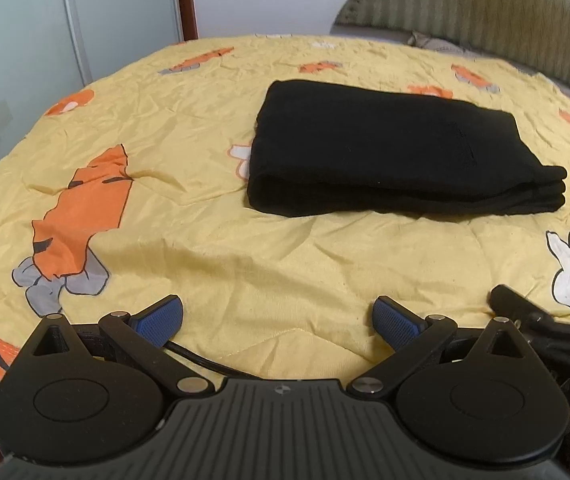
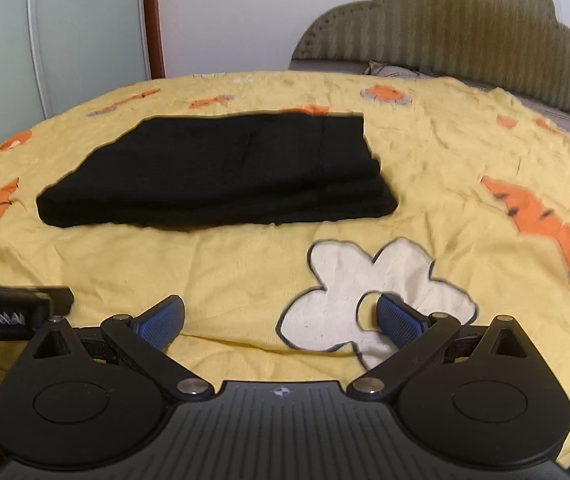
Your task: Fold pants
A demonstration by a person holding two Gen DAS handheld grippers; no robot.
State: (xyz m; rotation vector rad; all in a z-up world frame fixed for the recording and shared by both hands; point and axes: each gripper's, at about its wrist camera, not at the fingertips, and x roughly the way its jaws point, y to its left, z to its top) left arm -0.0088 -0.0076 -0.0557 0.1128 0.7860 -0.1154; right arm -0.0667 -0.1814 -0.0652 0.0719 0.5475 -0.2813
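Observation:
Black pants [image 1: 389, 152] lie folded into a flat, layered rectangle on the yellow quilt [image 1: 245, 240]. In the right wrist view the same folded pants [image 2: 221, 172] rest ahead and to the left. My left gripper [image 1: 279, 320] is open, held back near the quilt's front edge, well short of the pants, with nothing between its blue pads [image 1: 161, 322]. My right gripper [image 2: 281, 320] is also open and empty, over a white cartoon print [image 2: 369, 296]. The right gripper's tip [image 1: 525, 312] shows at the left view's right edge.
The quilt has orange and white cartoon prints and covers a bed. A padded olive headboard [image 2: 465, 36] stands at the back right. A frosted wardrobe door [image 1: 45, 40] and brown frame [image 1: 187, 0] stand at the back left. The left gripper's body [image 2: 5, 312] shows at the left edge.

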